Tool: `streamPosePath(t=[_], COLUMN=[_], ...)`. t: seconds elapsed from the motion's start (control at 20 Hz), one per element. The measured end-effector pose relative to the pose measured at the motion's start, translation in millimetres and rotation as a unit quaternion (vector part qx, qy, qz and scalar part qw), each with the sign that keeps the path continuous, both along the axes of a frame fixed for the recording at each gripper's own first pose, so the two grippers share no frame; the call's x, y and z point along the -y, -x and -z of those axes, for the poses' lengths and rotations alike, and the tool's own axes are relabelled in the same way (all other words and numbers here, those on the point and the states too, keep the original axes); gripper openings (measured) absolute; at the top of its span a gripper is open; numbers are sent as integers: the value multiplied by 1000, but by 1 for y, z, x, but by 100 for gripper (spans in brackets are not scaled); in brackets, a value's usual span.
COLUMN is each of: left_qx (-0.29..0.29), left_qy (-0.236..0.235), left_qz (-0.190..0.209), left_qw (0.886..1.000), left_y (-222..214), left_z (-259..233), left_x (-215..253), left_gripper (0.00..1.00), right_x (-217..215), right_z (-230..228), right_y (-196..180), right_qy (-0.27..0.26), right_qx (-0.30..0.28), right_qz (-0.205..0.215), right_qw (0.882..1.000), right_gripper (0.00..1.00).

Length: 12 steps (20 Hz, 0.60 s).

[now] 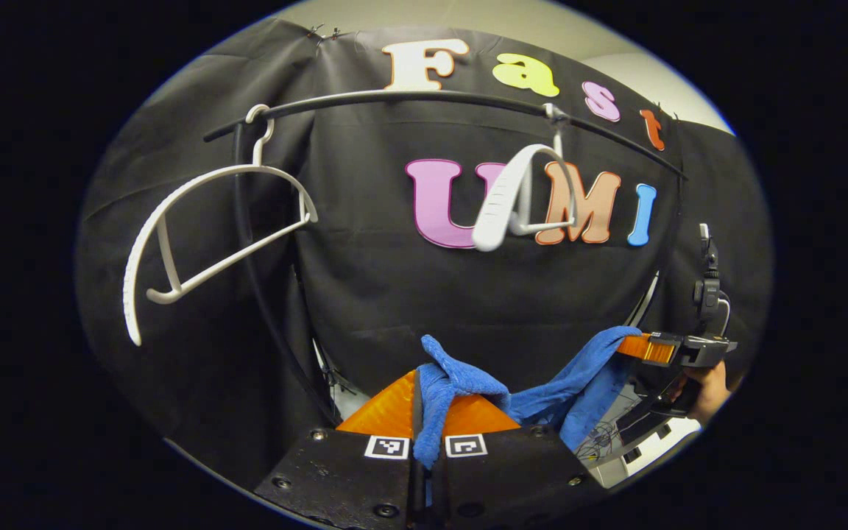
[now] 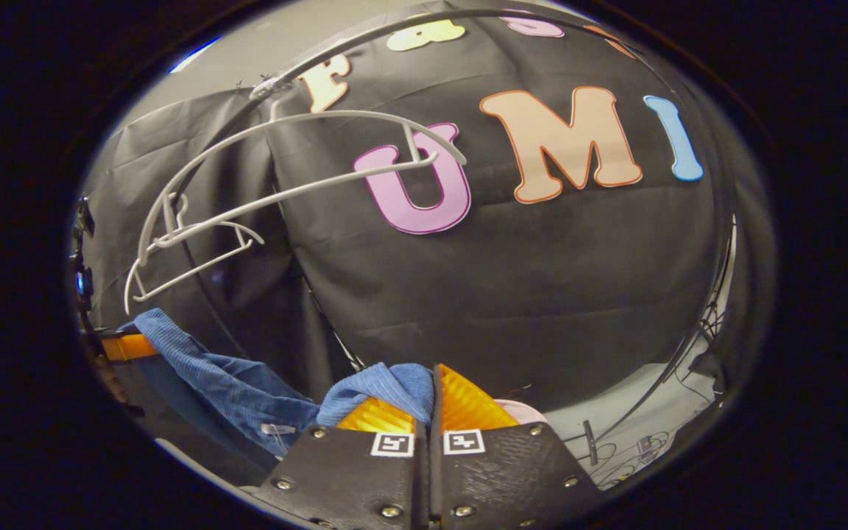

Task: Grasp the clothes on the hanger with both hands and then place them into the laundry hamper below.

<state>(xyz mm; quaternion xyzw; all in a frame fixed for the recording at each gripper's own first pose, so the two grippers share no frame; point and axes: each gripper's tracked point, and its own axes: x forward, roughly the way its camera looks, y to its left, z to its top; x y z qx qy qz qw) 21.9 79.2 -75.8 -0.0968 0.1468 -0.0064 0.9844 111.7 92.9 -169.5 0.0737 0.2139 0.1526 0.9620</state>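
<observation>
Left gripper view: your left gripper (image 1: pixel 424 412) sits low and near, its fingers pressed together on a bunched fold of the blue garment (image 1: pixel 542 386). From there the cloth stretches right and farther off to your right gripper (image 1: pixel 641 347), where its far end looks caught between the fingers; a hand (image 1: pixel 711 390) holds that tool. Above you, a dark curved rail (image 1: pixel 439 99) runs left to right across the black cloth wall. A white hanger (image 1: pixel 207 228) hangs at the left end, bare. A second white hanger (image 1: pixel 523 195) hangs right of centre, turned edge-on, also bare. Cables lie on the pale floor (image 1: pixel 608 442) at lower right.

Right gripper view: your right gripper (image 2: pixel 430 405) pinches a fold of the blue garment (image 2: pixel 240 390), fingers closed on it. The cloth sags left to your left gripper (image 2: pixel 126 346) at the far left edge. Both white hangers (image 2: pixel 277 184) overlap up and left, bare. A small pink edge (image 2: pixel 520 408) shows just behind the right finger; you cannot tell what it is. Cables lie on the floor at lower right.
</observation>
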Motion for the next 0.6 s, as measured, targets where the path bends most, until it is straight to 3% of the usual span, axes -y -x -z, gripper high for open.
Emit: streamPosePath(t=[0.25, 0.6], left_qx=[43, 86], left_qy=[-21, -27], left_qz=[10, 19], left_qw=[999, 996], left_y=[2, -18], left_z=[-24, -58], left_x=[35, 75], left_gripper=[4, 4], right_x=[-1, -8], right_z=[-26, -61], right_y=[31, 41], right_qy=[-9, -14], right_qx=[18, 40], right_qz=[6, 35], right_qw=[1000, 999], right_gripper=[1, 0])
